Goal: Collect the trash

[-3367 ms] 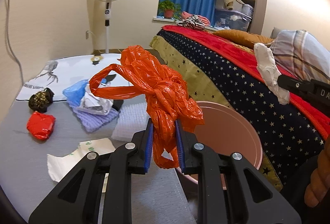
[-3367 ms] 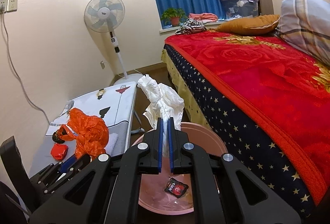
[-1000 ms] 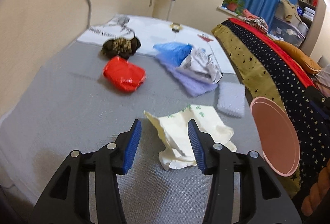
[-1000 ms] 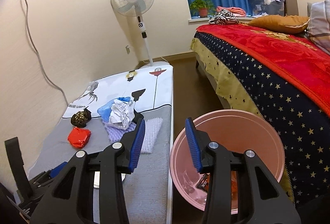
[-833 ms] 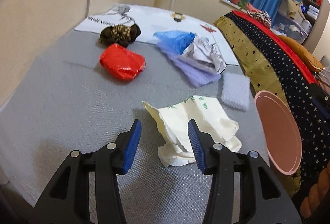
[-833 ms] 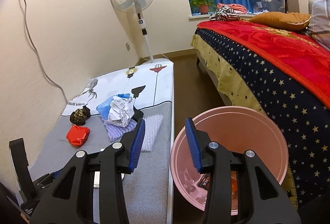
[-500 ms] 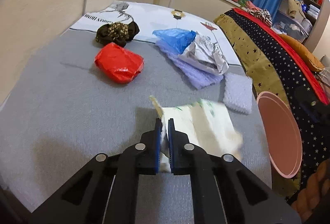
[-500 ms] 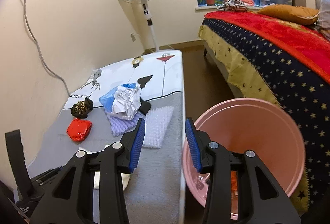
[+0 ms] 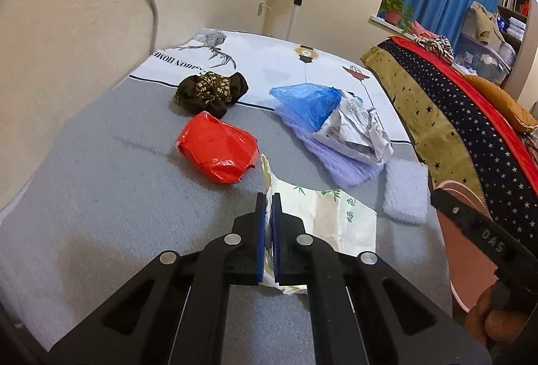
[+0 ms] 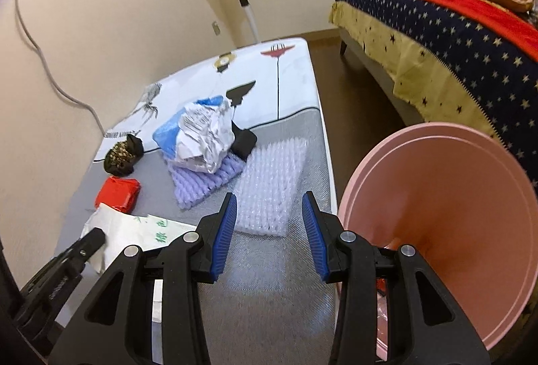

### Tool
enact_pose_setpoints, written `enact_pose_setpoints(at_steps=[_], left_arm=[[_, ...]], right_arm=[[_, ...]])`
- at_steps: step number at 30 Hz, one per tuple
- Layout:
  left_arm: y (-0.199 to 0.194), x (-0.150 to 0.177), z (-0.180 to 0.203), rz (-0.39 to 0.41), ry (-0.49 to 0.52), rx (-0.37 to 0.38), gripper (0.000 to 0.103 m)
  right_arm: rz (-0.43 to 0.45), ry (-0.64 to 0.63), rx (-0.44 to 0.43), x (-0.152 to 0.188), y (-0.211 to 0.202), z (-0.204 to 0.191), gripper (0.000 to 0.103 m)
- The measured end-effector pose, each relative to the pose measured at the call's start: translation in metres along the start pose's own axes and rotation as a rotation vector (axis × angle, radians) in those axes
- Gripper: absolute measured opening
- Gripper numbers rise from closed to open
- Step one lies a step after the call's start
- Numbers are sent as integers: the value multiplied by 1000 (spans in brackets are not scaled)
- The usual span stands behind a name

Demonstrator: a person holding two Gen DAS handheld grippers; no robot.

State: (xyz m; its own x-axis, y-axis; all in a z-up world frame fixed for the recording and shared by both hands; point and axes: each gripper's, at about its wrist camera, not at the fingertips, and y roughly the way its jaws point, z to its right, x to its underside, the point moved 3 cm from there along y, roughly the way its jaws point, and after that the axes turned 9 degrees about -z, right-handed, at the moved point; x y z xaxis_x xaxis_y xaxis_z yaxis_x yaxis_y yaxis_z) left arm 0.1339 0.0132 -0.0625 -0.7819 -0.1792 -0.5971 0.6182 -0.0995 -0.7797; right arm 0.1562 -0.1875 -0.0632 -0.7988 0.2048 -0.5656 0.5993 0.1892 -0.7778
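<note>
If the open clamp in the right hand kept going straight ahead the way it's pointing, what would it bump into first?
Most likely the white bubble wrap sheet: it lies straight ahead between the right gripper's open jaws, on the grey mat. Depth is hard to judge.

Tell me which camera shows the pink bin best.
The right wrist view: the pink bin fills its right side, open mouth facing the camera, beside the open right gripper. The left wrist view catches only a sliver of its rim at the table's edge, partly hidden behind the other gripper's black body.
</note>
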Motion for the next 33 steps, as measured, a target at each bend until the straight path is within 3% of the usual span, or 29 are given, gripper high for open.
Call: enact_pose_setpoints(at_steps=[6, 9, 16, 33], left_arm=[[7, -2, -1, -10, 1, 4, 3], [10, -2, -1, -16, 1, 8, 3], [10, -1, 0, -17, 3, 10, 3], [-19, -2, 16, 58, 51, 30, 3]], right_arm=[[-57, 11, 30, 0, 21, 1, 41], [-77, 16, 35, 1, 26, 3, 36], [-89, 2, 30, 2, 29, 1, 12], [44, -60, 49, 3, -32, -1, 10]])
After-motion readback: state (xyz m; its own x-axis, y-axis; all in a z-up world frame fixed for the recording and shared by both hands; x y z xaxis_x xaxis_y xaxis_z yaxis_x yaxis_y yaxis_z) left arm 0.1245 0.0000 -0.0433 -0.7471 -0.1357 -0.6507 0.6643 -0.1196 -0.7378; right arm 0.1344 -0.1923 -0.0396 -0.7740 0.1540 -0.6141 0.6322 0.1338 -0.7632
